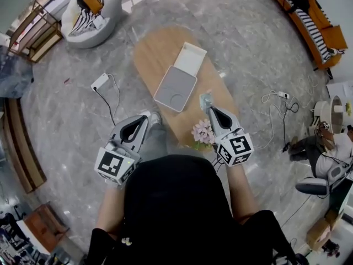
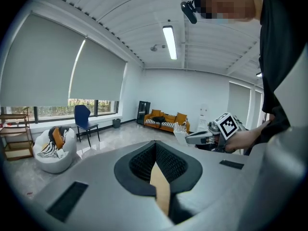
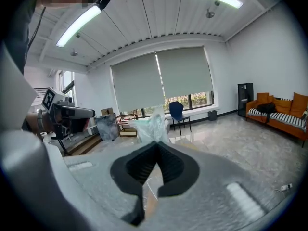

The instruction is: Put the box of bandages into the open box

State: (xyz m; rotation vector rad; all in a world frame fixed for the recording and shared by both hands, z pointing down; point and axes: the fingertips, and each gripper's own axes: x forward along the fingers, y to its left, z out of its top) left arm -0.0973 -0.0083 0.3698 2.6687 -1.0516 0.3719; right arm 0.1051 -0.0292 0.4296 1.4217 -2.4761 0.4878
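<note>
The open box (image 1: 176,88), grey inside with its white lid (image 1: 190,58) folded back, lies on the oval wooden table (image 1: 154,48). My right gripper (image 1: 210,110) is held over the table's near right part, shut on the box of bandages (image 1: 206,99), a pale crinkly wrapped pack. That pack (image 3: 151,124) sticks out past the closed jaw tips in the right gripper view. It is to the right of the open box and nearer me. My left gripper (image 1: 145,118) hangs off the table's near left edge, jaws together and holding nothing.
A small bunch of pink flowers (image 1: 203,132) sits at the table's near edge, just under my right gripper. On the floor lie a power strip (image 1: 100,82) with cables at the left and more cables (image 1: 278,101) at the right. A beanbag (image 1: 91,7) and an orange sofa (image 1: 309,15) stand farther off.
</note>
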